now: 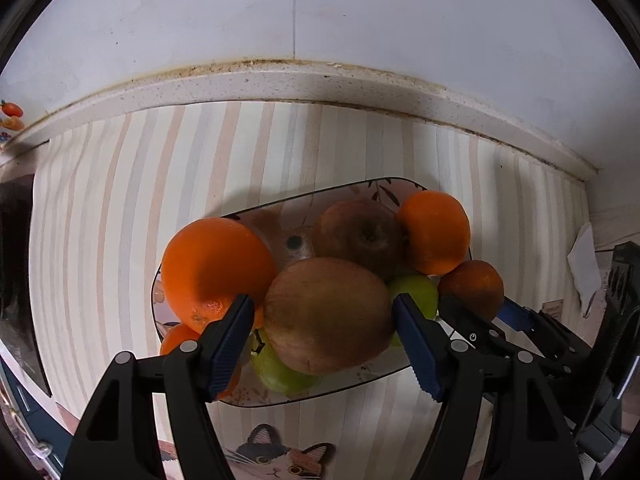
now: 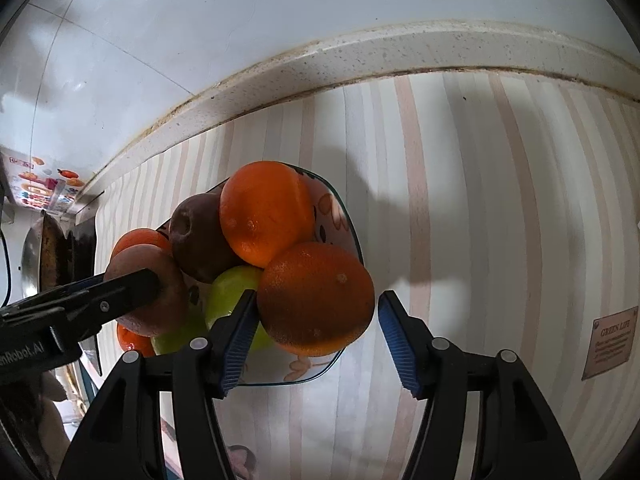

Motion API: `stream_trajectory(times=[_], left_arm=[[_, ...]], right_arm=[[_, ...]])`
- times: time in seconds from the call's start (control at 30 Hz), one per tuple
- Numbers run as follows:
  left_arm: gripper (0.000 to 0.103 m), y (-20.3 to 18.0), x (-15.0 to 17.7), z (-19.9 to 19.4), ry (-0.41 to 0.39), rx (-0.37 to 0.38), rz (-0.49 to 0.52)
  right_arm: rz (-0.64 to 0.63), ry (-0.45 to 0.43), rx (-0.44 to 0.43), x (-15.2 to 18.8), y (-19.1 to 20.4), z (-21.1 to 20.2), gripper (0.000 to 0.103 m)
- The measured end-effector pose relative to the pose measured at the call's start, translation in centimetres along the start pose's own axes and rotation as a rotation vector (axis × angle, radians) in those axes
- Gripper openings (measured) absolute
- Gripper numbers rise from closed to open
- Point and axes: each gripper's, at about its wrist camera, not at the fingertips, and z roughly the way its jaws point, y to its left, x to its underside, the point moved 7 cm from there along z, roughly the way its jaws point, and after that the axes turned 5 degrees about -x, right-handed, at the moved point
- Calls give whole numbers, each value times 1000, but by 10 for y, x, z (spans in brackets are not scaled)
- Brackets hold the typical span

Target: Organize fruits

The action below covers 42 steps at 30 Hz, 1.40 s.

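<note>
A patterned glass plate point(image 1: 372, 376) on the striped mat holds several fruits. My left gripper point(image 1: 324, 312) has its blue pads on both sides of a brown apple point(image 1: 328, 312), touching it. Around it lie oranges point(image 1: 216, 264), a darker brown apple point(image 1: 360, 236) and green apples point(image 1: 416, 292). My right gripper point(image 2: 316, 312) is open around a large orange point(image 2: 316, 296) at the plate's near right corner point(image 2: 320, 368); its left pad touches the orange, its right pad stands off. The right gripper also shows in the left wrist view point(image 1: 480, 312), and the left gripper in the right wrist view point(image 2: 156, 280).
A speckled countertop ledge point(image 1: 304, 80) and white tiled wall run behind the mat. A wok or pan point(image 2: 40, 256) sits at the far left. A white cloth point(image 1: 584, 268) lies at the right. A brown label point(image 2: 612, 340) is on the mat.
</note>
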Motion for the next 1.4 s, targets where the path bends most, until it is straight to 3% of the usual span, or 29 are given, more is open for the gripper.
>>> stream_trajectory(times=[0.1,0.17,0.27,0.5,0.6,0.77,0.97,1.13,1.4], left_arm=[[70,-2,1,2,13,-7,4],[70,-2,2,1,17,-4,-8],[71,0,1,-3,12,4,-37],[73,1,5,-5,10,14,-67],[85,4,8,-15,-20,8,-75],[89,13,22,-39,-105,-7,-113],[91,27,62,-36,-118,-59,-171],[91,39,101,-65,-204,-124,-189],[91,34,147,-126,-302,-103,-209]], right_arm=[[1,4,-16,2,3,-1,68],[1,7,-19,4,4,-2,82],[-2,-6,-30,3,6,-7,90],[-7,-25,-29,4,8,-20,91],[-13,-44,-22,5,9,-32,94],[-89,-92,57,10,17,-59,96],[-123,-61,104,28,15,-65,97],[-195,-118,141,49,25,-101,97],[-317,-221,150,86,58,-177,97]])
